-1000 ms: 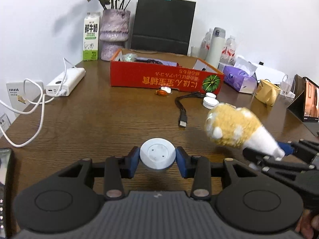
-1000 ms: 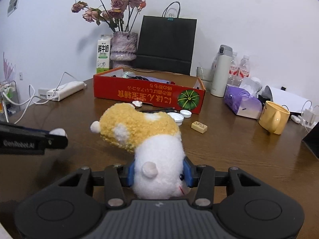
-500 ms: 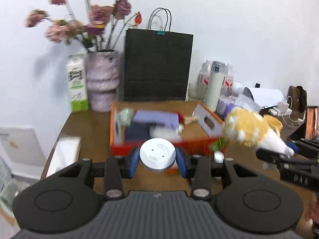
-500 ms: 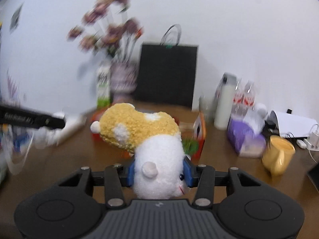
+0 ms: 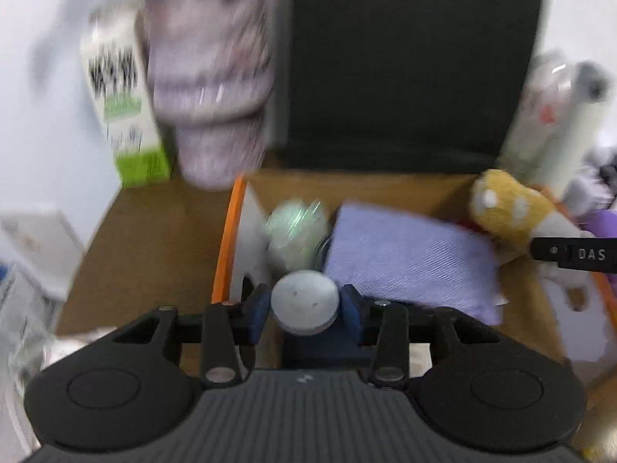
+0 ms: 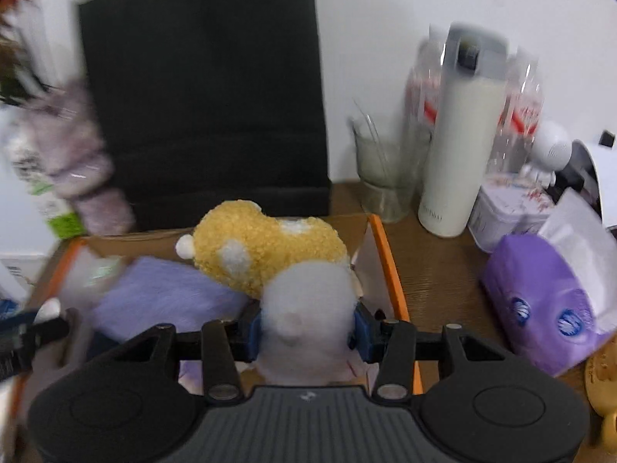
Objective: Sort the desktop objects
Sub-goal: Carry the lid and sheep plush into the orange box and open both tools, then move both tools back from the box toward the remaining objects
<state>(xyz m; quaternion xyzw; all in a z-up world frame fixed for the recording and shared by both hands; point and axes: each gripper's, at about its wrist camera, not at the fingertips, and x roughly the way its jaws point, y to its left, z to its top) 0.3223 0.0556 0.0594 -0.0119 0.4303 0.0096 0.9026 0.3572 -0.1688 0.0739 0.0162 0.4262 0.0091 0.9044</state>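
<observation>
My left gripper point(image 5: 305, 305) is shut on a round white cap point(image 5: 305, 301) and holds it over the left part of the orange-rimmed box point(image 5: 227, 247). My right gripper point(image 6: 306, 326) is shut on a yellow and white plush toy point(image 6: 262, 258) and holds it over the right part of the same box point(image 6: 389, 270). The plush also shows at the right of the left wrist view point(image 5: 509, 216). Inside the box lie a purple cloth point(image 5: 408, 258) and a pale green roll point(image 5: 297, 227).
Behind the box stand a black paper bag point(image 6: 204, 88), a purple vase point(image 5: 208, 77) and a milk carton point(image 5: 123, 100). To the right are a glass point(image 6: 381, 177), a white flask point(image 6: 459, 142), water bottles and a purple tissue pack point(image 6: 547, 301).
Both grippers have moved forward from above the bare table to above the box, each still holding its object. The view is blurred by the motion.
</observation>
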